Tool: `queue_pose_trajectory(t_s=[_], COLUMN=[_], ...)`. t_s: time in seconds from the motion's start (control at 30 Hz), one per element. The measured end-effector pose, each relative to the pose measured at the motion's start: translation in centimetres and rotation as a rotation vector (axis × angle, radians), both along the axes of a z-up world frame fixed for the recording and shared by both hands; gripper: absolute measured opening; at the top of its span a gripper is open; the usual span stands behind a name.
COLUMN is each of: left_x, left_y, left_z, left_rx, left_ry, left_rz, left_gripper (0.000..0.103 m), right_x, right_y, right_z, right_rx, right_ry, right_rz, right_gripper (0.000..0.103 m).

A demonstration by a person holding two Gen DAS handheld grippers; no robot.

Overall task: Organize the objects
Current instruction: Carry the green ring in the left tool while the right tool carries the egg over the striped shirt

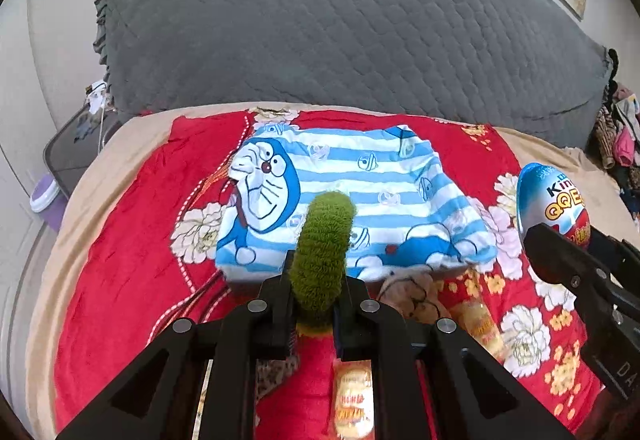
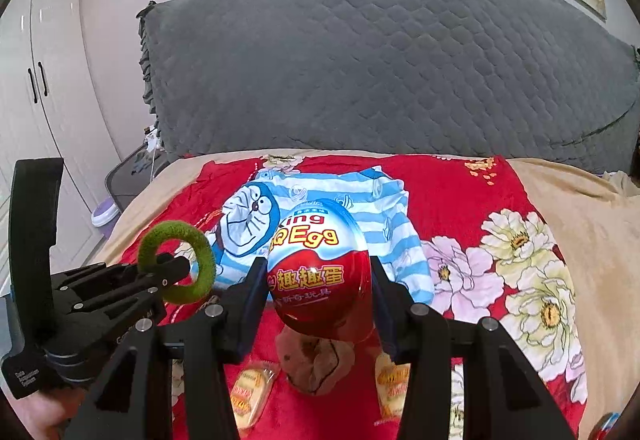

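My left gripper (image 1: 318, 304) is shut on a fuzzy green hair tie (image 1: 324, 248) and holds it above the red flowered blanket (image 1: 132, 240). The same tie (image 2: 178, 260) and left gripper (image 2: 176, 268) show at the left of the right wrist view. My right gripper (image 2: 318, 280) is shut on a large red and blue toy egg (image 2: 318, 264), also held above the blanket; the egg shows at the right of the left wrist view (image 1: 552, 199). A folded blue-striped Doraemon shirt (image 1: 360, 199) lies on the blanket ahead of both grippers.
Wrapped snack packets (image 2: 250, 392) and a small brown plush (image 2: 316, 360) lie on the blanket below the grippers. A grey quilted headboard cover (image 1: 340, 19) rises behind. A pile of clothes (image 1: 620, 143) sits far right. A white wardrobe (image 2: 36, 79) and a bin (image 2: 104, 215) stand left.
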State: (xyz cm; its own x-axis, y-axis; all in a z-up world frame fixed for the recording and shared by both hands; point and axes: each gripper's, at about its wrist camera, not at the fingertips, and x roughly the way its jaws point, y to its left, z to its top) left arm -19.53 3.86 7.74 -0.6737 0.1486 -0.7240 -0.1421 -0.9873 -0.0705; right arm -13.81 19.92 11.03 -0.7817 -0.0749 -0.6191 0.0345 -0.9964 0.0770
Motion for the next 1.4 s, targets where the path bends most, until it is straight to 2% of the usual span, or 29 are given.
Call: queue_pose_trajectory(t_s=[0.53,1.4], left_x=[-6.7,-11.9], left_y=[0.5,1.3], left_z=[-2.1,-4.9], left_rx=[0.001,-0.008], left_ry=[-0.009,-0.038], left_rz=[0.011,0.008], left_gripper=[0.014,0.014], right_x=[-6.6,-13.3], right_y=[0.9,1.4], right_z=[-2.4,-3.8], right_rx=[0.007,0.021], right_ry=[-0.033,-0.055], right_rz=[0.021,0.038], right_gripper=[0.048,0.048])
